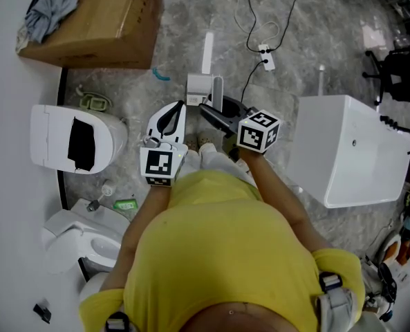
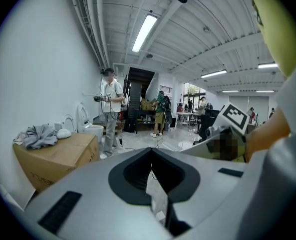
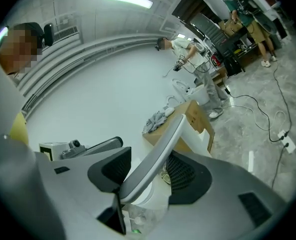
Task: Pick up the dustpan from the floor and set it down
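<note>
Head view: your right tongs [image 1: 213,112] are clamped on the dustpan [image 1: 199,86], a boxy white plastic pan with a grey upright handle. It sits just ahead of your feet, over the grey marbled floor [image 1: 308,61]. Whether it touches the floor, I can't tell. Your left tongs [image 1: 175,113], a white shell with dark lining, come to a point just left of it. Up and to the left is a brown cardboard box [image 1: 101,19] with a crumpled grey cloth [image 1: 51,7] on its top. A glossy white toilet [image 1: 73,140] stands to your left. A white rectangular cabinet [image 1: 350,151] is on your right. A white power strip [image 1: 265,56] lies beyond the dustpan, trailing dark cables.

Left gripper view: your left tongs [image 2: 155,186] are drawn together with nothing between them, just a thin slit between the ribbed dark pads [image 2: 133,176]. The cardboard box [image 2: 58,156] shows at the left, with the rumpled cloth [image 2: 38,135] heaped on top.

Right gripper view: your right tongs [image 3: 140,181] are closed on the dustpan's handle [image 3: 157,151]. It is a smooth, gently curved grey bar that runs up and away between the ribbed pads [image 3: 185,176], with white plastic behind it. Past it are the box [image 3: 200,116] and the cloth [image 3: 157,119], and the power strip [image 3: 287,144] lies on the floor at the right.
</note>
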A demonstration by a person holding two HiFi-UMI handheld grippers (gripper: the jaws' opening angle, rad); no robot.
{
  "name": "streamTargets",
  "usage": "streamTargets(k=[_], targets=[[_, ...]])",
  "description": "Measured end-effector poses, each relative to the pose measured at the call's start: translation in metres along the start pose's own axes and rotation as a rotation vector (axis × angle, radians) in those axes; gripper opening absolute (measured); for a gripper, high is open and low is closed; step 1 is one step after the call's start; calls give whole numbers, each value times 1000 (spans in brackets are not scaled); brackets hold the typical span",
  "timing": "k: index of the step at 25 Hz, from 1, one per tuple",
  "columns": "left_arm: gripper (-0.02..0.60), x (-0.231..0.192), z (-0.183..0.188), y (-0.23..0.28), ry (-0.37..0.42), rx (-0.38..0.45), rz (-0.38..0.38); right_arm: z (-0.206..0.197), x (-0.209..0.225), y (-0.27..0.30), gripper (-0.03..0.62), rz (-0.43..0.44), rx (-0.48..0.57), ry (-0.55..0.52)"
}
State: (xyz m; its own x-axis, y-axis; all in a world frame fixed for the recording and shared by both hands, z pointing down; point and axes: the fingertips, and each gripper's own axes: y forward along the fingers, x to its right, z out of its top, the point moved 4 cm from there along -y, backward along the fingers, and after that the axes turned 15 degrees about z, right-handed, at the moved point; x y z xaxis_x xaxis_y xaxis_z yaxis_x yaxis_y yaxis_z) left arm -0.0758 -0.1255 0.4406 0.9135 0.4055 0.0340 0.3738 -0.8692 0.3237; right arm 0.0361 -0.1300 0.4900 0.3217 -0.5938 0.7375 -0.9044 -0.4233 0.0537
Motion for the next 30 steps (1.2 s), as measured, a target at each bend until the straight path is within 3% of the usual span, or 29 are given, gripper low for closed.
streamTargets(k=[15, 30], targets=[[-2, 2, -10, 5, -7, -50, -18, -47, 72, 7, 225, -98, -110, 45], [-2, 8, -13, 7, -17, -61, -28, -70, 84, 8, 223, -136, -148, 80]])
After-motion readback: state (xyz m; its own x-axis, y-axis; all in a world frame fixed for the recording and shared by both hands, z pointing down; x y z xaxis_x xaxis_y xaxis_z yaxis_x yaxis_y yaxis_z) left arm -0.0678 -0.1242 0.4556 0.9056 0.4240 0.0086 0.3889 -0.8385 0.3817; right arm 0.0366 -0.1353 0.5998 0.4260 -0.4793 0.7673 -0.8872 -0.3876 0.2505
